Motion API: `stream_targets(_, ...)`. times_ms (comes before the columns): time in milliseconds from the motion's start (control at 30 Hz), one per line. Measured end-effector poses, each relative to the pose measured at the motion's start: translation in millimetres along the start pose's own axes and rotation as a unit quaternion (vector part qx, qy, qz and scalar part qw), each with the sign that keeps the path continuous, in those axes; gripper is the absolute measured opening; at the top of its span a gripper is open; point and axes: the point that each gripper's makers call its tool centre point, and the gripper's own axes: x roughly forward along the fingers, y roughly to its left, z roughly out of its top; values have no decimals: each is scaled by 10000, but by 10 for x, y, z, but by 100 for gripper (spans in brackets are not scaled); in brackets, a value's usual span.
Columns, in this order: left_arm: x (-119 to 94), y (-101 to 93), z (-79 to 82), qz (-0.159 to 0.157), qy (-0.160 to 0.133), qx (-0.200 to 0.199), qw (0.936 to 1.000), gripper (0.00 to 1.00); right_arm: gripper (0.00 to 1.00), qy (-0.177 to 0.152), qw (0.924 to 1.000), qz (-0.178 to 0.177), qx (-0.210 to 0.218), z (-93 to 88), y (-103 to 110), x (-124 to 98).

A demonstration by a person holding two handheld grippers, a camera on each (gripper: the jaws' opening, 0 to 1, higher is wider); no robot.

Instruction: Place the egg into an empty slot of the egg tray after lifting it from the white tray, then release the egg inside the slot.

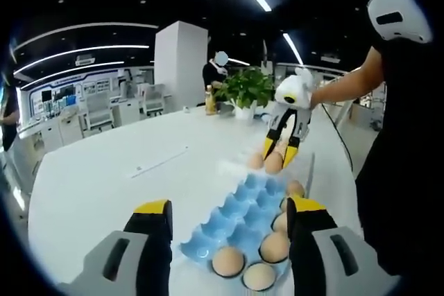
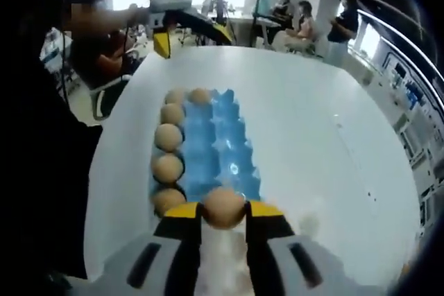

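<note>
Currently the egg (image 2: 223, 207) is pinched between the right gripper's (image 2: 223, 214) fingers at the near end of the blue egg tray (image 2: 216, 150), left gripper (image 1: 229, 218) fingers spread; slipping or cracking is risked if lowered onto an occupied slot.

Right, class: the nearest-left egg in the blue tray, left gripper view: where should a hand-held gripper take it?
Grip the egg across its exposed upper half, from above: its lower half sits in the egg tray cup, with another egg beside it.
</note>
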Motion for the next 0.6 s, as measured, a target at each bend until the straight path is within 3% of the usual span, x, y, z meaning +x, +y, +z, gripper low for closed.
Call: stream_targets(600, -79, 67, -11, 47, -27, 8, 10000, 68, 24, -320, 9979, 393, -414, 547, 159, 384)
